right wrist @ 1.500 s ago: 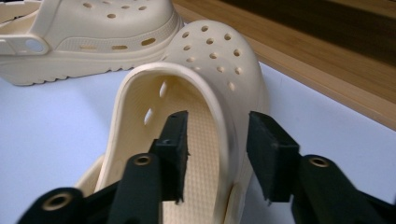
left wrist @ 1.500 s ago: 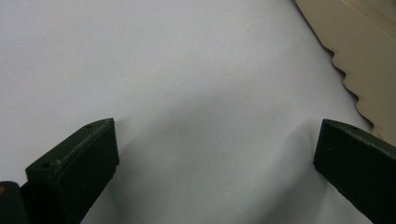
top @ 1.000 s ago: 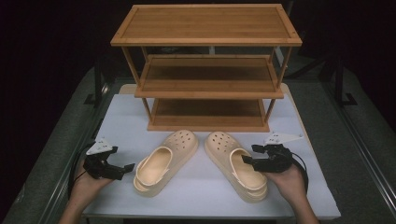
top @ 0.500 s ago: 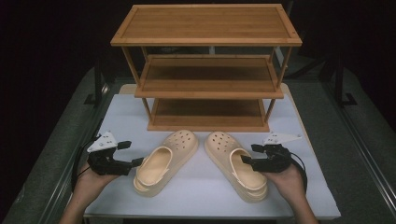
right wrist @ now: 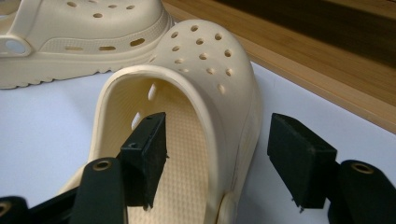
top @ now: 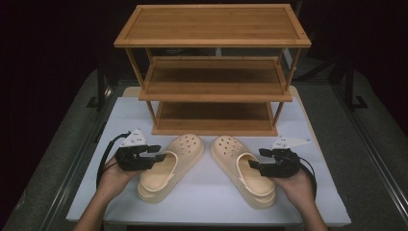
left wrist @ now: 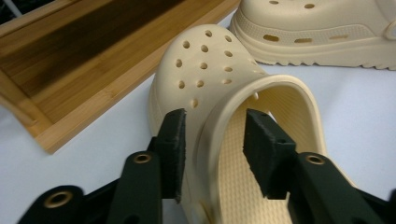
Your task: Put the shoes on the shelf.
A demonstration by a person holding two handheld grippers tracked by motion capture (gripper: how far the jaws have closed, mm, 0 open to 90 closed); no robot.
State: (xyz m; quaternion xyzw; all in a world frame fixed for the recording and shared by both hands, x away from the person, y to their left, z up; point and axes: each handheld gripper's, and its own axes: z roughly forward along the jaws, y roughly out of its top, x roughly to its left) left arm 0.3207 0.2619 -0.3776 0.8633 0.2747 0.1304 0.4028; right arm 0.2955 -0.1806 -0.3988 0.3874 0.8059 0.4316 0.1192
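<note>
Presently my left tongs (left wrist: 212, 140) straddle the left clog's (top: 168, 166) side wall, having just been closing, not yet pinching; my right tongs (right wrist: 224, 156) straddle the right clog's (top: 245, 168) wall, slack, ready to lift both toward the rack (top: 214, 91).

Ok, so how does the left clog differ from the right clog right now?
The left clog angles its toe up and to the right in the high view; the right clog angles its toe up and to the left. The left gripper has jaws close around the left clog's side wall, having just been closing; the right gripper straddles the right clog's wall wider, its outer pad clear. Both clogs are cream, perforated and sole-down.
</note>
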